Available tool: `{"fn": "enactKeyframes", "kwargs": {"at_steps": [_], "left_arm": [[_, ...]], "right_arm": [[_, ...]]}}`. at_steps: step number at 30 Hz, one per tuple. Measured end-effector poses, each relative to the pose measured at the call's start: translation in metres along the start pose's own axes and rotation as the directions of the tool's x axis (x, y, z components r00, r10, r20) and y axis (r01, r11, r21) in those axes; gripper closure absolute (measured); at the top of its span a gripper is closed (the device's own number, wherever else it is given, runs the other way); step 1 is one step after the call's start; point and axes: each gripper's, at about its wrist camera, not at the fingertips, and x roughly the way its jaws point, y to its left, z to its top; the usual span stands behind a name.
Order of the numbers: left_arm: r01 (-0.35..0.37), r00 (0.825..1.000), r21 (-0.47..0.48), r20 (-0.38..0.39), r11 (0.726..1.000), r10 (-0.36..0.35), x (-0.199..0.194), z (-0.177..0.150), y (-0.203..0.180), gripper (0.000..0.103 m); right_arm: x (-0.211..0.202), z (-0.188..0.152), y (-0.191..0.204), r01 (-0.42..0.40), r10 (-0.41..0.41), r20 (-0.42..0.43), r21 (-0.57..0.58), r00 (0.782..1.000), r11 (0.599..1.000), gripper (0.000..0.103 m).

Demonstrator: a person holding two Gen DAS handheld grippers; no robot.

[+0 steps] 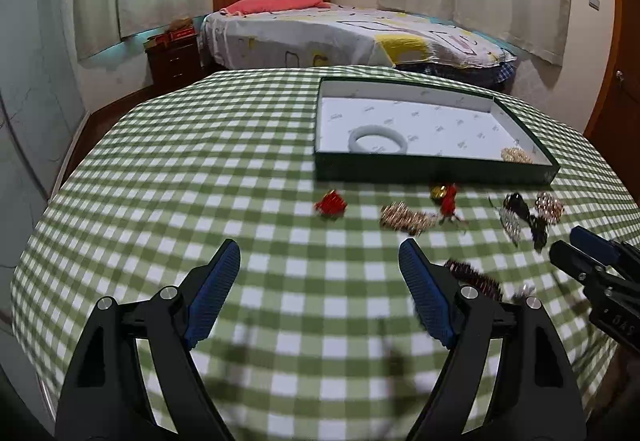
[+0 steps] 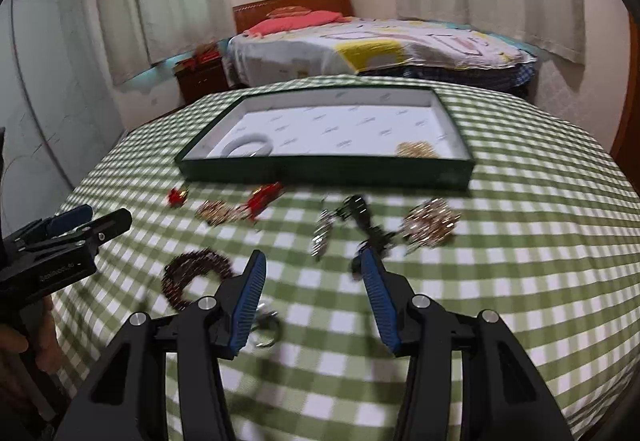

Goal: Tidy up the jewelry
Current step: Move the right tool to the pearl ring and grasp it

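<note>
A dark green tray [image 1: 436, 172] [image 2: 320, 173] with a white lining holds a white bangle [image 1: 377, 139] [image 2: 247, 146] and a gold piece [image 1: 517, 155] [image 2: 416, 150]. Loose jewelry lies in front of it: a red piece [image 1: 330, 204] [image 2: 177, 196], a gold bracelet [image 1: 406, 218] [image 2: 216, 212], a red ornament [image 1: 447, 201] [image 2: 262, 201], black and silver pieces [image 1: 520, 217] [image 2: 352, 221], a rose-gold cluster [image 1: 549, 206] [image 2: 430, 227] and a dark beaded bracelet [image 1: 474, 275] [image 2: 192, 273]. My left gripper [image 1: 320, 261] is open and empty. My right gripper [image 2: 312, 269] is open and empty above the table.
The table carries a green checked cloth [image 1: 240, 181] [image 2: 520, 241]. A bed [image 1: 352, 33] and a dark nightstand [image 1: 174, 57] stand behind it. A small silver ring piece [image 2: 266, 325] lies by my right gripper's left finger.
</note>
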Motion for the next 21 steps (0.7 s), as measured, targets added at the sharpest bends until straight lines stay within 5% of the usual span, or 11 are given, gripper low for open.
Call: {"fn": "enactKeyframes", "kwargs": {"at_steps": [6, 12, 16, 21], "left_arm": [[-0.030, 1.000, -0.035, -0.003, 0.999, 0.029, -0.008, -0.013, 0.020, 0.023], [-0.028, 1.000, -0.058, -0.012, 0.998, 0.027, -0.007, -0.015, 0.026, 0.023], [-0.021, 1.000, -0.040, -0.019, 0.999, 0.020, -0.005, -0.016, 0.020, 0.023], [0.006, 1.000, -0.027, -0.028, 1.000, -0.007, -0.003, -0.018, 0.007, 0.023]], "right_arm": [[0.016, -0.013, 0.018, -0.022, 0.020, -0.064, -0.023, 0.998, 0.999, 0.054], [0.027, -0.023, 0.026, -0.019, 0.014, -0.117, -0.043, 0.993, 0.999, 0.063], [0.027, -0.025, 0.029, -0.026, 0.017, -0.123, -0.069, 0.992, 0.997, 0.080], [0.023, -0.026, 0.028, -0.032, 0.023, -0.121, -0.075, 0.992, 0.997, 0.081]]}}
